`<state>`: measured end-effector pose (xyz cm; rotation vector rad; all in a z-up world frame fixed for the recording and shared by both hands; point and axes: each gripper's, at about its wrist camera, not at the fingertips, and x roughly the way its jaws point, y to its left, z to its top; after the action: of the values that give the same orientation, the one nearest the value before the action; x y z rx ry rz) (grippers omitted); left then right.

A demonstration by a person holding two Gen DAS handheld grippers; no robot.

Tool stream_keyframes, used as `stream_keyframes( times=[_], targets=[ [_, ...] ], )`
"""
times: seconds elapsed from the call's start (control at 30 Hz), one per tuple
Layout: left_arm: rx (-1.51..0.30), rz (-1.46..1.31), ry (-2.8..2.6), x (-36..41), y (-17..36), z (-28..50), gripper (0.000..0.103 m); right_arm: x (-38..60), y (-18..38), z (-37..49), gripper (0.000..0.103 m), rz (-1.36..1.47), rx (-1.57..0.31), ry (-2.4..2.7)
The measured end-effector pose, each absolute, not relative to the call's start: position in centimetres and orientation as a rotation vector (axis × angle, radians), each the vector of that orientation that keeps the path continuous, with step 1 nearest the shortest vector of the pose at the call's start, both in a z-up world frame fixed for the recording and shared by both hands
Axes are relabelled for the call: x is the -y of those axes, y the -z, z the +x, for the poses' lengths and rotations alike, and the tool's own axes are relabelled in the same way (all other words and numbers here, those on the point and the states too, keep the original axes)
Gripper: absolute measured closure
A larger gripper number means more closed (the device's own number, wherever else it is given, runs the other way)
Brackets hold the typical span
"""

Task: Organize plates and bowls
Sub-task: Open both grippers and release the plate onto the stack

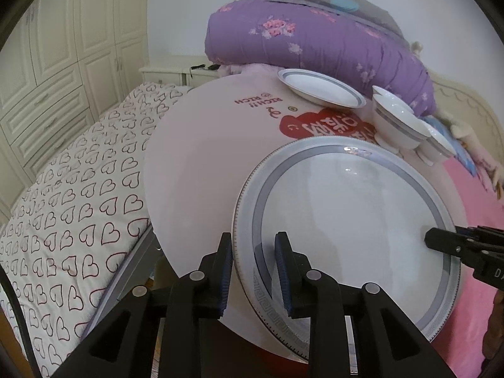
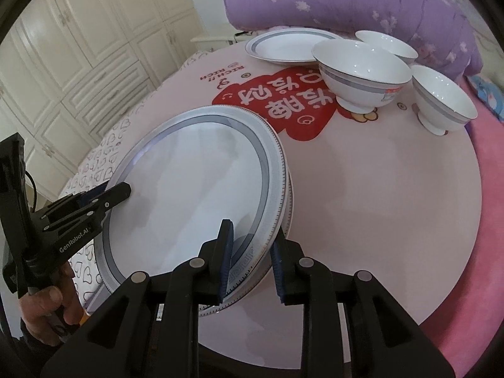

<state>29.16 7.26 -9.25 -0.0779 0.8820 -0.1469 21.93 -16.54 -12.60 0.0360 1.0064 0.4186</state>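
A large white plate with a grey-blue band (image 1: pixel 346 220) lies on the pink round table (image 1: pixel 204 157), seemingly on a second plate whose rim shows beneath it (image 2: pixel 288 201). My left gripper (image 1: pixel 253 274) straddles its near rim, one finger above, one below, closed on it. My right gripper (image 2: pixel 252 258) likewise grips the opposite rim of the plate (image 2: pixel 195 189). A smaller deep plate (image 1: pixel 321 86) sits at the table's far side, also in the right wrist view (image 2: pixel 289 45). Three white bowls (image 2: pixel 362 69) (image 2: pixel 444 100) (image 2: pixel 387 44) stand at the far right.
The table rests on a bed with a heart-patterned sheet (image 1: pixel 63 204) and pink blanket (image 2: pixel 491 220). A folded purple quilt (image 1: pixel 315 37) lies behind the dishes. White wardrobes (image 1: pixel 47 63) line the left wall.
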Motion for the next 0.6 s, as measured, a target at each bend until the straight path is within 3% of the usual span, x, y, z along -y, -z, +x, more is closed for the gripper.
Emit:
stream_keyframes(
  times=[0.23,0.47,0.57,0.6],
  targets=[
    [-0.886,-0.078,0.153,-7.36,9.38,29.00,0.079,16.77,12.54,22.09,0.077,0.057,-1.002,-0.411],
    [-0.891,-0.074,0.158,-7.49,9.34,28.98,0.078,17.23,12.17,22.08,0.066,0.069,-0.979,-0.376],
    [-0.902,-0.081,0.164,-7.57,9.32,29.13,0.055,17.20,12.08,22.10,0.064,0.071,-0.975,-0.378],
    [-0.894,-0.084,0.159,-7.61,9.16,29.05,0.037,17.34,12.05,22.16,0.056,0.084,-0.972,-0.386]
  ],
)
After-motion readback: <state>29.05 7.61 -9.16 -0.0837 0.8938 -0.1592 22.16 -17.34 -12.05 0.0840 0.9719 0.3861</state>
